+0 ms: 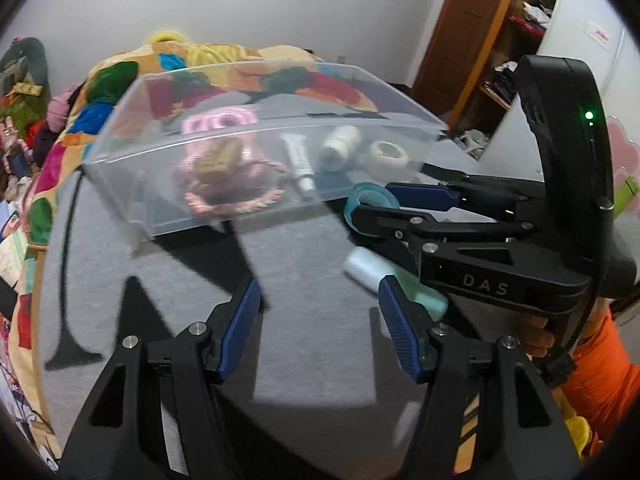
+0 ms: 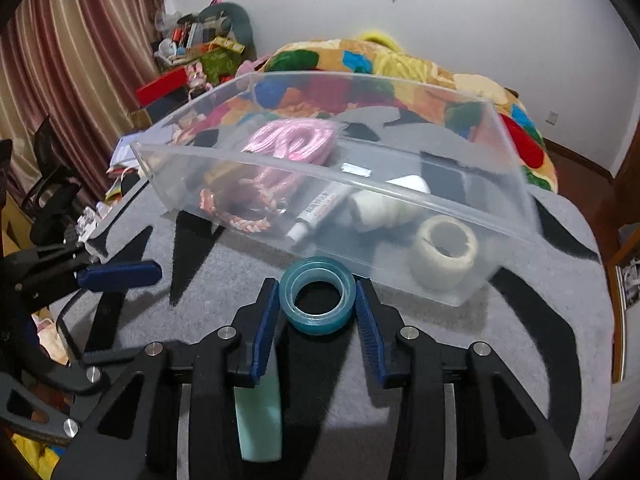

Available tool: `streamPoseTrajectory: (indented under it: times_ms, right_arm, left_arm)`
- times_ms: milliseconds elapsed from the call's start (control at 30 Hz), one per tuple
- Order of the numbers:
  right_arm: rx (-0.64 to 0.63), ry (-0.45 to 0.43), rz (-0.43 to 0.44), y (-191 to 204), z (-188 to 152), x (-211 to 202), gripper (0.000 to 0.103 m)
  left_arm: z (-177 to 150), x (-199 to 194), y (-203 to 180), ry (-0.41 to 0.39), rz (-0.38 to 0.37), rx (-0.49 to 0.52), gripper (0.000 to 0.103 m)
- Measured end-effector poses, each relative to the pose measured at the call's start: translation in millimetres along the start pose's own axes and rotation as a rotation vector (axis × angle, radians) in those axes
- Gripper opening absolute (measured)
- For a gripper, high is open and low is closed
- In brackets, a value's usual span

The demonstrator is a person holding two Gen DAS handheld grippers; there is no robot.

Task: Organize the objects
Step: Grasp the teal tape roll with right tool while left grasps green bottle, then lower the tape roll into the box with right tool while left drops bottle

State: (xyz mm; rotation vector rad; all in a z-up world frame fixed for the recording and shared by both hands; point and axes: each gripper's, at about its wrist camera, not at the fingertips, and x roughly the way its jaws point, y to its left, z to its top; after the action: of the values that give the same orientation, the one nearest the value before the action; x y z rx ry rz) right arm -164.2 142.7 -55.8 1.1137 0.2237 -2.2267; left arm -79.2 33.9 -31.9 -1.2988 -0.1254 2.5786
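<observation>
Right gripper (image 2: 316, 308): its blue fingers (image 2: 264, 328) stand on both sides of the teal tape roll (image 2: 318, 306) and close to it. From the right wrist view I cannot tell if the pads really press the roll or only bracket it.
Teal tape roll: it lies flat on the grey mat (image 2: 460, 360), just in front of the near wall of the clear plastic bin (image 2: 516, 184). It is outside the bin. In the left wrist view the same roll (image 1: 370, 204) shows at the tip of the right gripper (image 1: 384, 210).
Left gripper (image 1: 320, 320): its fingers (image 1: 240, 320) are spread wide and hold nothing. It hangs over the grey mat (image 1: 160, 280), apart from the bin (image 1: 120, 136).
Mint tube (image 1: 394, 282): it lies on the mat beside the left gripper's right finger, under the body of the right gripper. In the right wrist view it (image 2: 258, 420) lies below the left finger of that gripper.
Inside the bin: a pink cord bundle (image 2: 292, 140), a braided pink rope (image 2: 240, 216), a small white tube (image 2: 320, 210), a white bottle lying down (image 2: 376, 208), and a roll of pale tape (image 2: 444, 252) at the near right corner.
Surroundings: a colourful blanket (image 2: 400, 64) lies behind the bin, and striped curtains (image 2: 60, 60) hang on the left.
</observation>
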Motion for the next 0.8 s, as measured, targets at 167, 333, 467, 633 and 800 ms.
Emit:
streamPoseTrajectory:
  times_ms: [167,333,467,633,800]
  right_arm:
    - [0.074,-0.055,-0.012,-22.6,-16.0,-27.8,0.036]
    - [0.115,-0.092,-0.056,-37.4,-30.0,-52.4,0.036]
    - [0.121,-0.096,-0.058,-38.2,-39.6,-60.3,0.036]
    - [0.114,-0.088,-0.033,-33.6,-46.1,-56.2,0.036]
    - [0.109,-0.086,-0.006,-22.9,-42.2,-51.1,0.036]
  left_arm:
    - [3.0,13.4,-24.7,0.044,-0.041,0.027,0.061]
    - [5.8,31.2,-43.6,0.070,-0.028,0.053,0.061]
    - [4.9,34.2,-51.0,0.038,0.037,0.100,0.039]
    - [0.9,28.1,-40.1,0.021,0.046,0.096,0.023]
    - [0.2,19.6,-32.8,-0.007,0.049,0.077,0.023]
